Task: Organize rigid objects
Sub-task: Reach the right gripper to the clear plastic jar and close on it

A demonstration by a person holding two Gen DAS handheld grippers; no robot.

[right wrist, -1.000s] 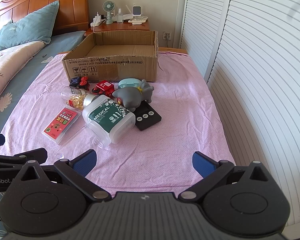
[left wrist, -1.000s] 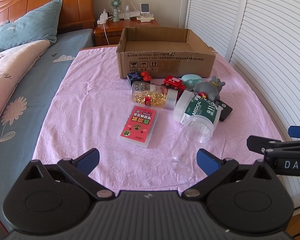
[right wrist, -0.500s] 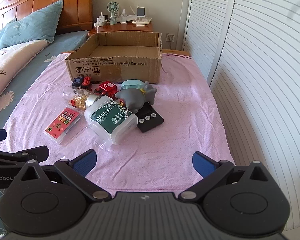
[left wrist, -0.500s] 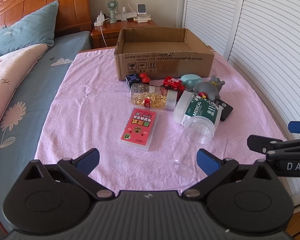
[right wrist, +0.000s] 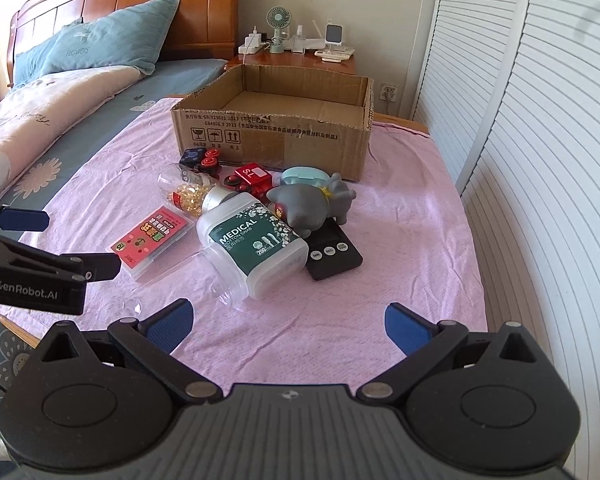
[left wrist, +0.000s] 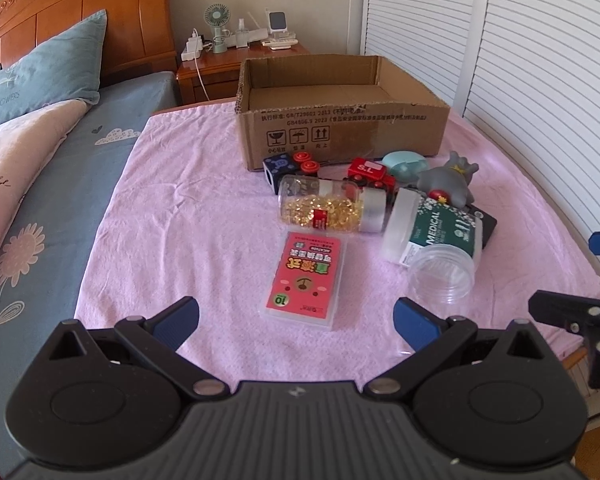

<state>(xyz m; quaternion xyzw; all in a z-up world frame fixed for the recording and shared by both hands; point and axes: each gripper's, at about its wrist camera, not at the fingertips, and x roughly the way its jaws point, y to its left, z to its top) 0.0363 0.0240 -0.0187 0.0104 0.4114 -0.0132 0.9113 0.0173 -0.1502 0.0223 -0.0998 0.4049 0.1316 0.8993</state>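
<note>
Hovering above the pink cloth [left wrist: 172, 216], the left gripper [left wrist: 296, 316] and right gripper [right wrist: 287, 322] both stand wide apart, holding nothing. The flat red card case in clear plastic [left wrist: 305, 278] lies just ahead of the left gripper, near the open brown cardboard box [left wrist: 340, 120]. It looks light, stiff and slippery; grip across its narrow width, near the middle, since smooth plastic may slide.
</note>
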